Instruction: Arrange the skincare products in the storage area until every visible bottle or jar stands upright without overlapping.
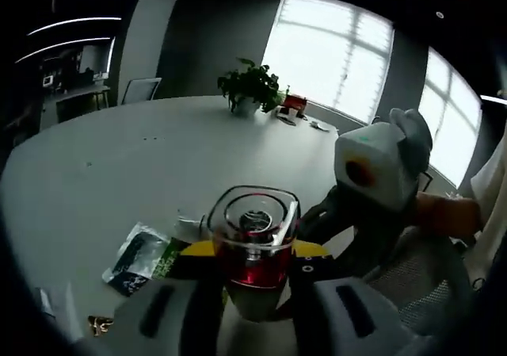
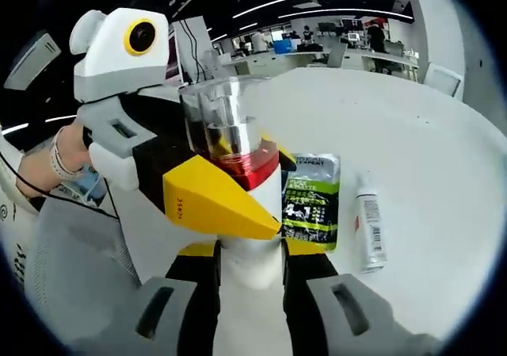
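Note:
A bottle with a clear cap (image 1: 253,213), a red band (image 2: 244,164) and a white lower body (image 2: 250,273) is held between both grippers, above the near edge of the white table (image 1: 119,158). My left gripper (image 1: 253,254) is shut on its red part, yellow tips on either side. In the right gripper view it (image 2: 226,193) comes in from the left. My right gripper (image 2: 252,254) is shut on the white lower body. On the table behind the bottle lie a green-and-black sachet (image 2: 310,201) and a white tube (image 2: 370,229), both flat.
A potted plant (image 1: 252,86) and a small red item (image 1: 294,102) stand at the table's far side by the windows. A small gold object (image 1: 99,323) lies near the front edge. Grey mesh (image 1: 412,285) lies beside the table. A person's hand (image 2: 67,154) holds the left gripper.

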The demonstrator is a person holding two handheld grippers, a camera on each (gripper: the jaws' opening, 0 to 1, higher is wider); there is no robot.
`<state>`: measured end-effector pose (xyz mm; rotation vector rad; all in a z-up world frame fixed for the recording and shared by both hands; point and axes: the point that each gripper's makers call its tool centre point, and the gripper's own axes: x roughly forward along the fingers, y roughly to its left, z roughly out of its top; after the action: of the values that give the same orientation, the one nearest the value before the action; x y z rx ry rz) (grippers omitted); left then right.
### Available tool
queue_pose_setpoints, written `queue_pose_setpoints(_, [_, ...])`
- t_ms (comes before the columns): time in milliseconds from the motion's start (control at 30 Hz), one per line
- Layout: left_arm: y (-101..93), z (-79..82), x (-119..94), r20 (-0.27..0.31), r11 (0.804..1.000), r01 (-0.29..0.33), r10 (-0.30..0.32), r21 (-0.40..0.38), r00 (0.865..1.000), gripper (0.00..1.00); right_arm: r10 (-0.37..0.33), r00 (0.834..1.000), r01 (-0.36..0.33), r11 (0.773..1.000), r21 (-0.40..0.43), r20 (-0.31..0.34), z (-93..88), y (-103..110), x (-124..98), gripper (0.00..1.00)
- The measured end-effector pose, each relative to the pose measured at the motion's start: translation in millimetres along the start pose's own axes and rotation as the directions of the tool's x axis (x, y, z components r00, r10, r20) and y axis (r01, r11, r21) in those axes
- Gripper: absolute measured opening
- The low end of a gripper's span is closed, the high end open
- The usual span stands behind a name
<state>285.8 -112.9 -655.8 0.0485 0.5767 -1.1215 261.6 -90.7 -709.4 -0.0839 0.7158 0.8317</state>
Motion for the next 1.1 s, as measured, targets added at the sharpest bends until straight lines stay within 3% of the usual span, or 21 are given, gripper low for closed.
queue_pose_setpoints(467, [8.5,0.0,1.5,0.009,1.000,-0.005,0.005,-0.013,1.000,0.26,-0.028,1.000,0.028,0.999,-0.031,0.000,1.1,-2.0,3.0,0.29])
queue_pose_setpoints(1100, [11.3,3.4,5.8,-0.007,0.998,-0.008,0.009,0.063,1.000,0.26,-0.097,0.995,0.095,0.991,-0.099,-0.020,-4.5,-10.0,11.1,0.27])
